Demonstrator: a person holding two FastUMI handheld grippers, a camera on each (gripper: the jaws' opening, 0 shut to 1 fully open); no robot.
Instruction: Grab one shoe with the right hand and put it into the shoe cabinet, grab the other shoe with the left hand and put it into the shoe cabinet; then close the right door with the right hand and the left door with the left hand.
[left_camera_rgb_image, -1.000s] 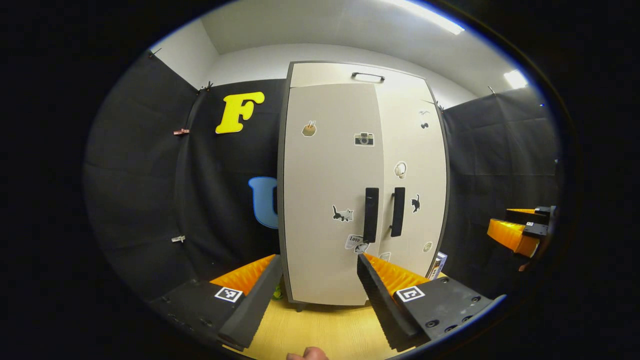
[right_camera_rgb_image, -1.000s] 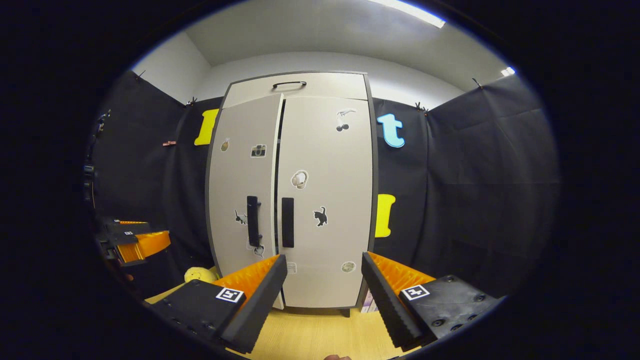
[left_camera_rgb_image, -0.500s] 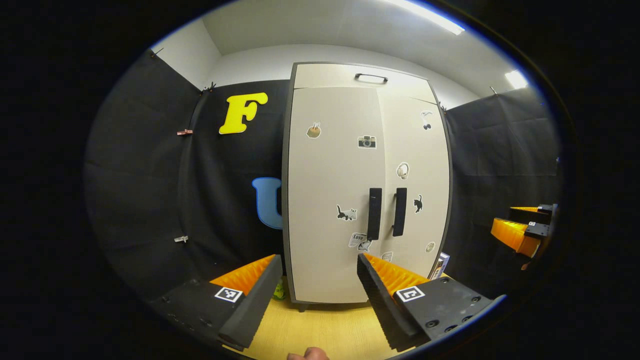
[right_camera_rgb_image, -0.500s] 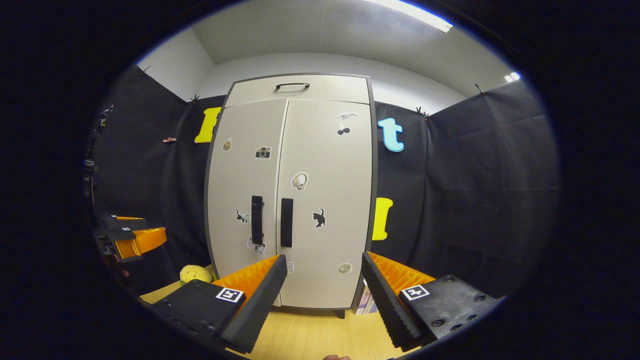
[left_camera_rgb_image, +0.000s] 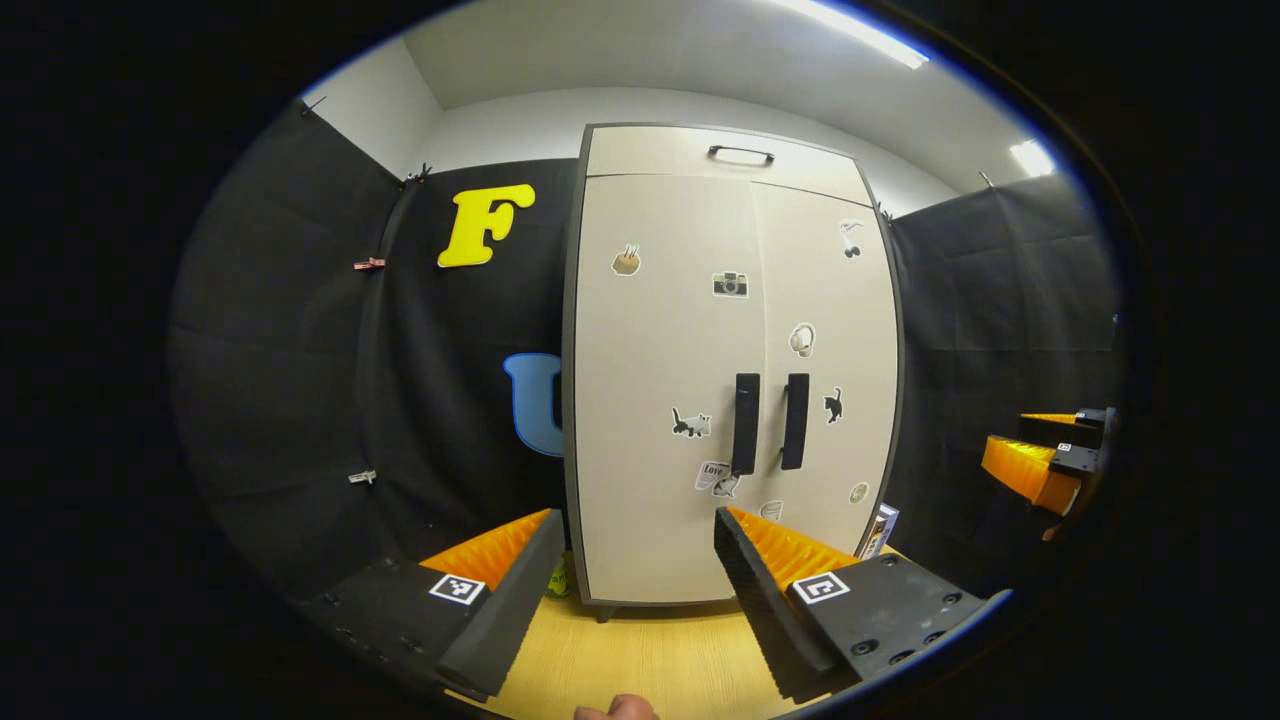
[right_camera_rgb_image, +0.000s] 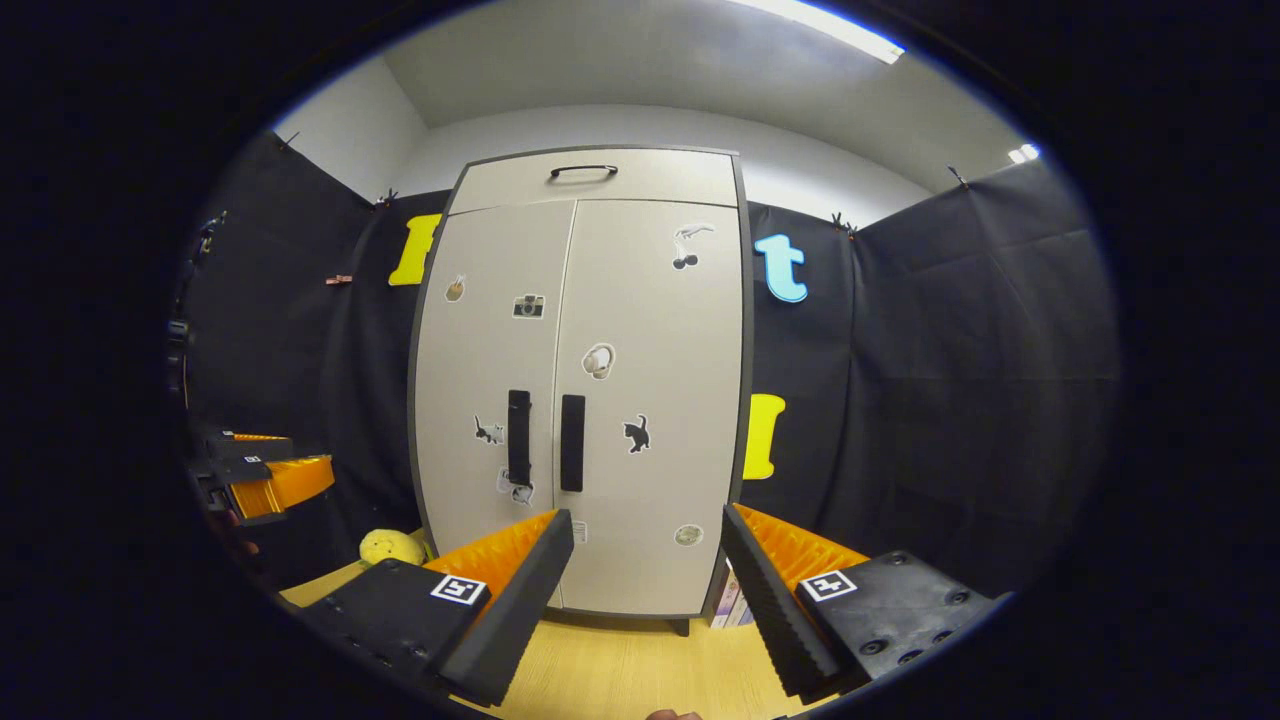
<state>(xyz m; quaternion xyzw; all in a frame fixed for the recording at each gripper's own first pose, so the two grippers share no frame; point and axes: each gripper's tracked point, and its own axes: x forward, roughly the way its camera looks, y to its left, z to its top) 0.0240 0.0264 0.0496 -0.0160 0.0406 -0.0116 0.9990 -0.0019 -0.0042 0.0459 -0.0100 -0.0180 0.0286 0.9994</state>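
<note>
Beige laminate shoe cabinet (right_camera_rgb_image: 580, 400) looks fully shut, left door (left_camera_rgb_image: 660, 400) and right door (left_camera_rgb_image: 830, 380) flush, so I'd guess the shoes are inside, unseen. Left gripper (left_camera_rgb_image: 630, 590) and right gripper (right_camera_rgb_image: 640, 600) hang spread apart, empty. Probably done.

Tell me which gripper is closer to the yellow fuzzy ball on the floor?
Left. The left gripper is on the side of the yellow fuzzy ball; the right gripper faces the cabinet's other side.
</note>
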